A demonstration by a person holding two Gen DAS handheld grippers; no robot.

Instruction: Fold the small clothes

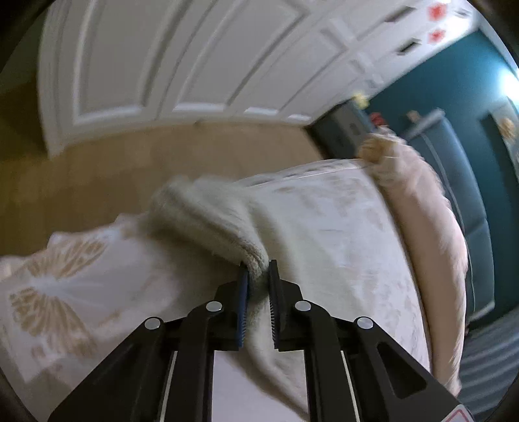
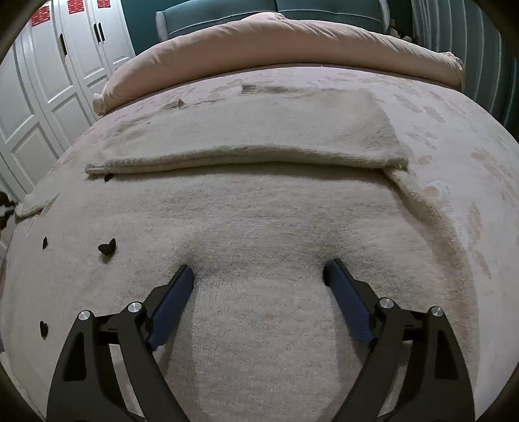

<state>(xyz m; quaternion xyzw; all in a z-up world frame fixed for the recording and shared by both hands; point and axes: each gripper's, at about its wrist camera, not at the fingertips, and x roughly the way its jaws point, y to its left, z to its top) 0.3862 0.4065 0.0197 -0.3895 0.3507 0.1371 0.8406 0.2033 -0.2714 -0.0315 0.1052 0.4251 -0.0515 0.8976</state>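
A cream knitted sweater (image 2: 259,207) with small black heart marks lies spread on the bed, one part folded across its far side (image 2: 246,136). My right gripper (image 2: 259,271) is open, its fingers pressed down on the sweater's near part with knit between them. In the left wrist view my left gripper (image 1: 259,276) is shut on a ribbed edge of the sweater (image 1: 207,214) and holds it lifted above the bed; the view is blurred.
The bed has a pale patterned cover (image 2: 454,136) and a pink rolled duvet (image 2: 275,42) at its head. White wardrobe doors (image 2: 48,81) stand on the left. A teal wall and headboard (image 2: 324,9) lie behind. Tan floor (image 1: 162,155) shows beside the bed.
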